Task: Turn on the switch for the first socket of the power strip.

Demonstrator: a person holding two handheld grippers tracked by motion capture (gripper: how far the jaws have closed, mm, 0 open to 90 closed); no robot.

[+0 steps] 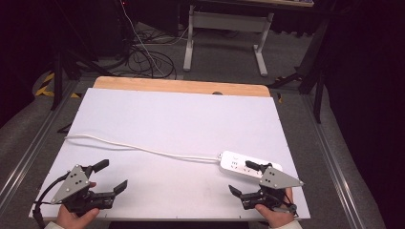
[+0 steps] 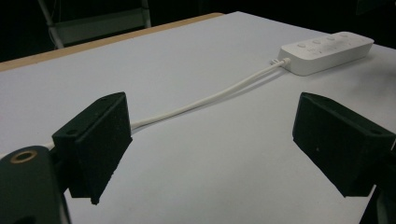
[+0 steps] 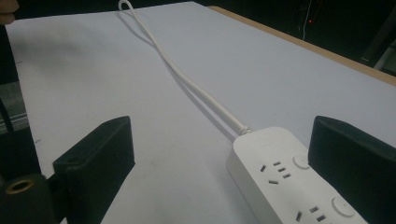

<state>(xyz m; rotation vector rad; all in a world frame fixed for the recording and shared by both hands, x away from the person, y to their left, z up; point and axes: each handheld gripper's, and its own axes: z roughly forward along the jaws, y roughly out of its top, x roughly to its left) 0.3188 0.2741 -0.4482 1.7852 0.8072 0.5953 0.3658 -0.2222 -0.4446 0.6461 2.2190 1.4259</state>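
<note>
A white power strip (image 1: pixel 241 163) lies on the white table top (image 1: pixel 181 119) at the front right, and its white cord (image 1: pixel 143 149) runs left across the sheet. My right gripper (image 1: pixel 245 179) is open just in front of the strip, with one jaw over the strip's near end. In the right gripper view the power strip (image 3: pixel 289 182) lies between the open jaws of my right gripper (image 3: pixel 222 144), close to the right one. My left gripper (image 1: pixel 111 176) is open at the front left with nothing in it. The left gripper view has the cord (image 2: pixel 210 98) leading to the power strip (image 2: pixel 327 51) beyond my left gripper (image 2: pixel 210 144).
A bare wooden strip (image 1: pixel 181 86) edges the table's far side. Beyond it on the grey floor stand a white desk frame (image 1: pixel 224 33) and a tangle of cables (image 1: pixel 143 57). Metal rails run along both sides of the table.
</note>
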